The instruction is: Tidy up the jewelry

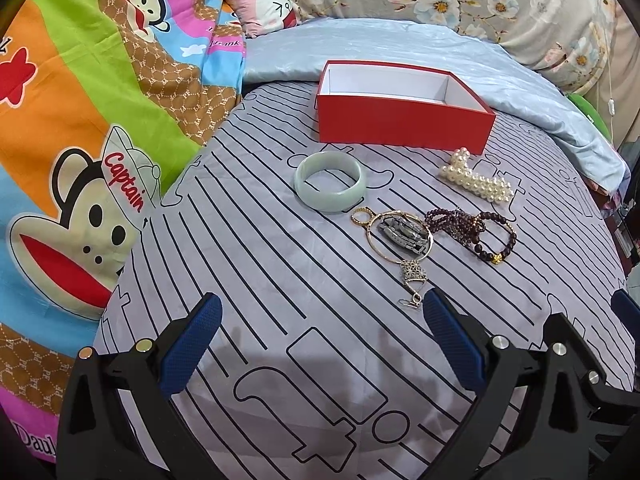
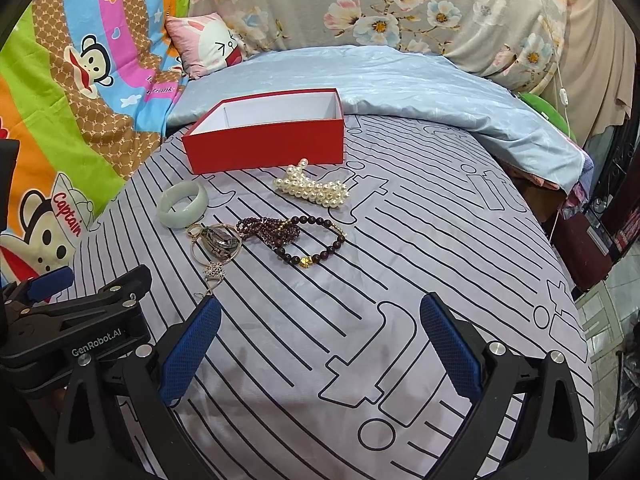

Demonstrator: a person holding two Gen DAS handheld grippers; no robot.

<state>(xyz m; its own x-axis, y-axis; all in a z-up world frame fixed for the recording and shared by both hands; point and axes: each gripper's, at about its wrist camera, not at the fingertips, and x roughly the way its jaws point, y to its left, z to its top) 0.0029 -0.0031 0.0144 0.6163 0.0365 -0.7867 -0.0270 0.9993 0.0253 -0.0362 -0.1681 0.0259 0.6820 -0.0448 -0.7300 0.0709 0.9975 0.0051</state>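
An open, empty red box (image 1: 404,124) (image 2: 268,142) with a white inside sits on the striped grey bedsheet. In front of it lie a pale green jade bangle (image 1: 330,181) (image 2: 182,203), a white pearl piece (image 1: 476,181) (image 2: 312,187), dark purple bead bracelets (image 1: 472,232) (image 2: 296,236), and a thin gold hoop with a metal watch band and a silver pendant (image 1: 402,236) (image 2: 216,242). My left gripper (image 1: 320,312) is open and empty, short of the jewelry. My right gripper (image 2: 320,312) is open and empty, to the right of the left one.
A colourful cartoon monkey blanket (image 1: 80,120) covers the left side. A light blue quilt (image 1: 400,44) and a pink bunny pillow (image 1: 260,0) lie behind the box. The bed edge drops off at the right (image 2: 580,280), with furniture beyond.
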